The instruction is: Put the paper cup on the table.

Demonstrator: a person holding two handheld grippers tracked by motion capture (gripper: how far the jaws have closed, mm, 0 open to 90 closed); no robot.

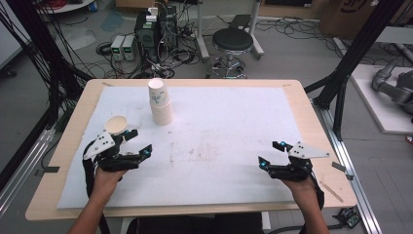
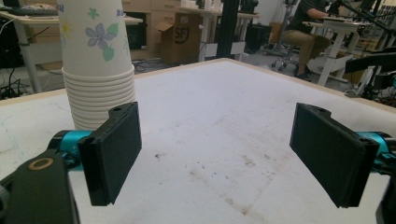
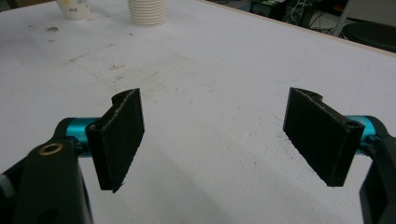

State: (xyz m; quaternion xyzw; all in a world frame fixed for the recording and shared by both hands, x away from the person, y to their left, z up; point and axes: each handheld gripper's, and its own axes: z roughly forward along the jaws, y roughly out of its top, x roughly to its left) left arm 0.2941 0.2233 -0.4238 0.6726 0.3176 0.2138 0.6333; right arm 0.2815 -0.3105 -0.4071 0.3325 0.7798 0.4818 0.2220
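So going across from the left, using the tall stack of white paper cups with the flower print [image 1: 159,103] as the reference point: it sits upside down on the white sheet [image 1: 219,146] covering the wooden table [image 1: 311,122], toward the far left part of the sheet.

Down and to the left of that stack there's a single white paper cup [image 1: 117,125], standing mouth up. It's right at the far edge of the left gripper [image 1: 137,143], just beside its outer jaw, but I can't tell whether they actually touch. The gripper's jaws are spread wide with nothing between them. In the left gripper view the stack [image 2: 97,60] looms just past the left pad, only bare stained sheet in the gap.

Way over to the right of the stack, well apart from it, the right gripper [image 1: 271,153] rests low over the sheet. Jaws apart too, nothing clamped. From the right gripper view the stack [image 3: 147,12] is far off at the top, the lone cup [image 3: 74,9] beside it.
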